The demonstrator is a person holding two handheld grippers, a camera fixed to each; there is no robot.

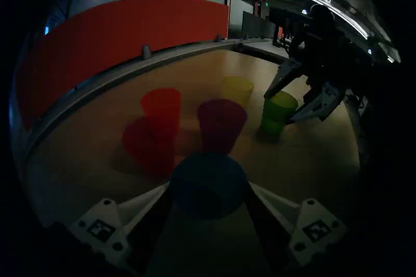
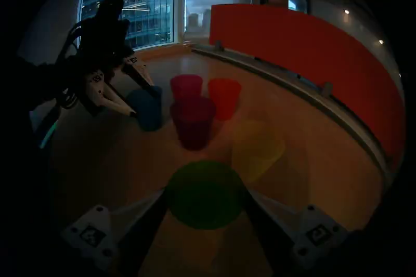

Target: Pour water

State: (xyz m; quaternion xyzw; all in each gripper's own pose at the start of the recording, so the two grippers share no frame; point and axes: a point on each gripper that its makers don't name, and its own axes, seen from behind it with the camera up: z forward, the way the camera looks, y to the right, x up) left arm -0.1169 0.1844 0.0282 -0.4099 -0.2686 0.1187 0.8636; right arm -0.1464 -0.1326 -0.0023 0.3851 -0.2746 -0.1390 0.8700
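In the left gripper view, a red panel (image 1: 119, 33) runs along the bench (image 1: 317, 147) edge on the left. In front of it stand two upright cups, the near red cup (image 1: 147, 147) and the far red cup (image 1: 162, 106). They overlap in the picture, and I cannot tell whether they touch.

Low in the middle, the left hand-held gripper (image 1: 208, 196) is closed partway on the blue cup (image 1: 208, 173), with one finger against each side. Just beyond it is the maroon cup (image 1: 222, 123), and farther back and slightly right is the yellow cup (image 1: 237, 89). Both stand upright on the bench.

To the right, the right hand-held gripper (image 1: 280, 108) grips the green cup (image 1: 282, 104), a finger on either side. This cup stands upright near the yellow one.

In the right gripper view, the left hand-held gripper is at the left by a window (image 2: 140, 7). The blue cup is pinched between its fingers, with its base low against the bench. The maroon cup is in the middle, with both red cups behind it. Low in the centre, the green cup sits between the right hand-held gripper's own fingers, and the yellow cup is just beyond to the right.

The light is too dim to tell whether any cup holds water.
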